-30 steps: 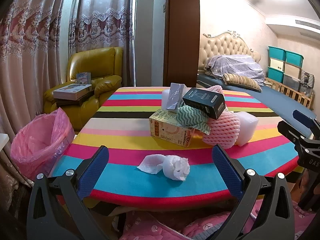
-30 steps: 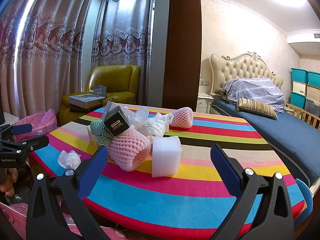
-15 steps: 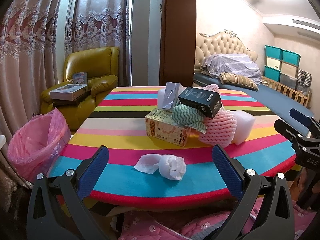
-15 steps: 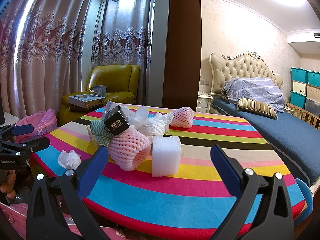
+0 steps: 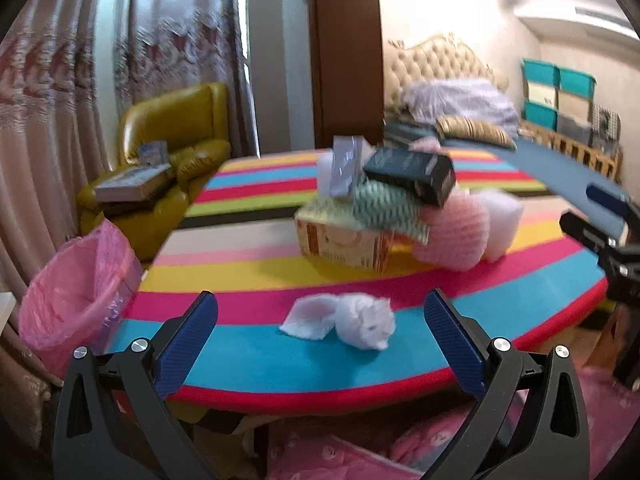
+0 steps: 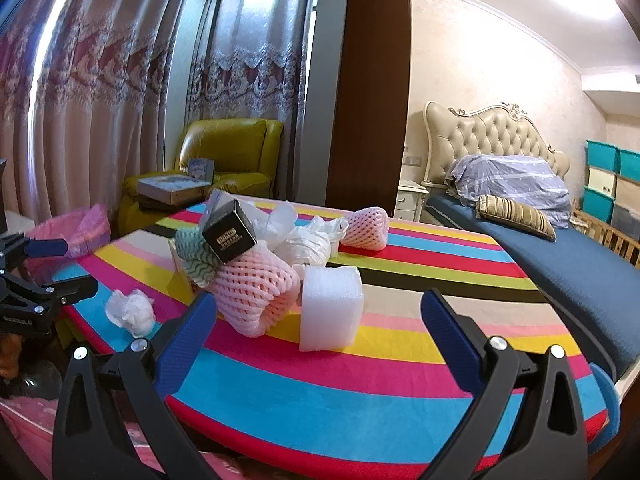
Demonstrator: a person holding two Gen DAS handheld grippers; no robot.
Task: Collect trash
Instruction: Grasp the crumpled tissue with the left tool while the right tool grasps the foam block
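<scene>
While both grippers hover at the near edge of the striped table (image 5: 248, 364), the left gripper (image 5: 320, 330) stands spread and empty, its fingers flanking a crumpled tissue (image 5: 362, 320) on the blue stripe. The right gripper (image 6: 318, 322), likewise spread, faces a white foam block (image 6: 330, 308) beside pink foam netting (image 6: 256, 290). A pink-lined bin (image 5: 76, 300) stands left of the table.

Rainbow-striped table (image 5: 248, 276), white tissue (image 5: 362, 320), pink-lined bin (image 5: 76, 304), black box (image 5: 412, 174).

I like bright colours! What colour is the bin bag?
Pink plastic bin bag, clearest in left wrist view.
</scene>
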